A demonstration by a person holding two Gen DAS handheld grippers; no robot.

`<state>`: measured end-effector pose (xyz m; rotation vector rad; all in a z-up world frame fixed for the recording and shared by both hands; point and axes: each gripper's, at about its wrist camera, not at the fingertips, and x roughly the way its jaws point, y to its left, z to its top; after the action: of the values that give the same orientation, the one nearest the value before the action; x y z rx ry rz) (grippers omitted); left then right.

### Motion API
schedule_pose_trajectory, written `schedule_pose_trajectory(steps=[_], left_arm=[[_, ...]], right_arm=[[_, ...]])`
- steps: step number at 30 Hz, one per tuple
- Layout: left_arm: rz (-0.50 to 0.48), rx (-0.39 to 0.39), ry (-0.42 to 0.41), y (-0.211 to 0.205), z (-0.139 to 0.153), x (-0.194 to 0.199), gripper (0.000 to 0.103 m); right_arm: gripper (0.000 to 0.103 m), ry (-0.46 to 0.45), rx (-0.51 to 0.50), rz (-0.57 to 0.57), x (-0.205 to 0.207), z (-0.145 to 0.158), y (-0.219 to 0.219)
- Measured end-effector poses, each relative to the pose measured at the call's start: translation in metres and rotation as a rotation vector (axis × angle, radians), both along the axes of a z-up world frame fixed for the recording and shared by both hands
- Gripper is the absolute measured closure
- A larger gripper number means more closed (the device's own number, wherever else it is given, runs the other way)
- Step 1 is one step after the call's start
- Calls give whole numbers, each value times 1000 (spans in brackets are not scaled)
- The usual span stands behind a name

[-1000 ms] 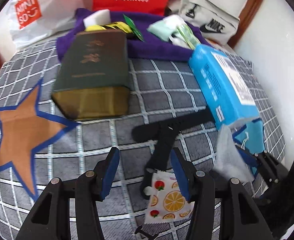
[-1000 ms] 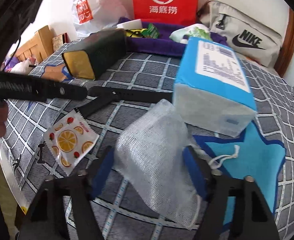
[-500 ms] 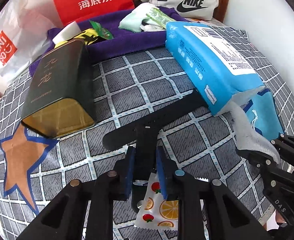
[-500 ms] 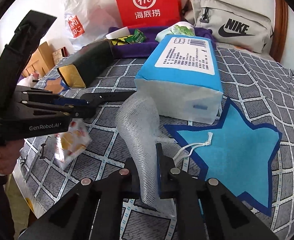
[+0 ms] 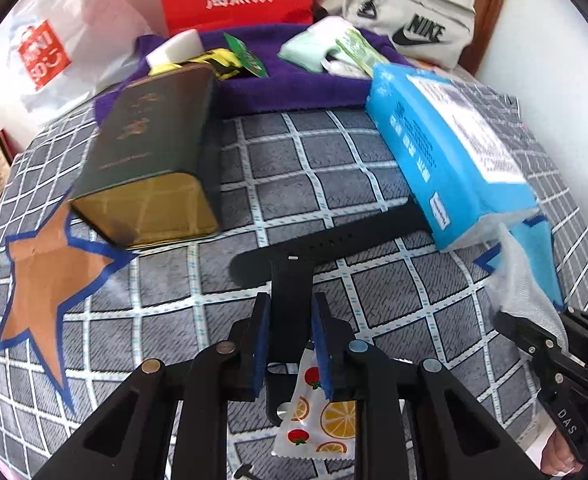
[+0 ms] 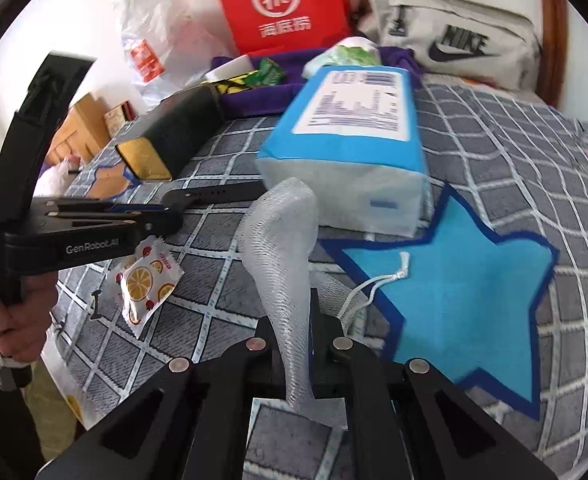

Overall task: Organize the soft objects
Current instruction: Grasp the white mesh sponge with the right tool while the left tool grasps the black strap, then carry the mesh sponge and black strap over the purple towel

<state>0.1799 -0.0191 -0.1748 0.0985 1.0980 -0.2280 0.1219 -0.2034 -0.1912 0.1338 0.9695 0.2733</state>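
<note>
On the bed, our left claw grips the black strap, whose long axis runs straight ahead between its fingers; our right claw pinches the mesh pouch, raised upright before the tissue pack.

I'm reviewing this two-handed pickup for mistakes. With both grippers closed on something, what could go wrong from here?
1. The left hand-held gripper holds one black strap; the other strap runs under the blue tissue pack and may snag if the two are joined.
2. The mesh bag in the right hand-held gripper leans on that pack, its drawstring trailing loose.
3. The fruit-print packet beneath the strap might get dragged.
</note>
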Motion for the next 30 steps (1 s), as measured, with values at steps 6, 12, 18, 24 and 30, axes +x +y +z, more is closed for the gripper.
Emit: schedule_pose_trajectory(steps=[6,12,18,24,30], left_arm=[[48,-29,-37,22,18,-6,83],[124,-52,-56,56,33,-19,83],[171,-83,-76,80,49,-30,83],[185,-132,-85,91,66,-30,83],[171,-157,-109,86,85,-25,83]], right_arm=[[98,-25,-1,-29,-11,19,-12],[98,-51,-9,-36,-20,39,-9],[99,-88,2,-31,-24,62,-1],[98,-119,1,-11,-22,89,7],[98,-151,14,0,-15,116,11]])
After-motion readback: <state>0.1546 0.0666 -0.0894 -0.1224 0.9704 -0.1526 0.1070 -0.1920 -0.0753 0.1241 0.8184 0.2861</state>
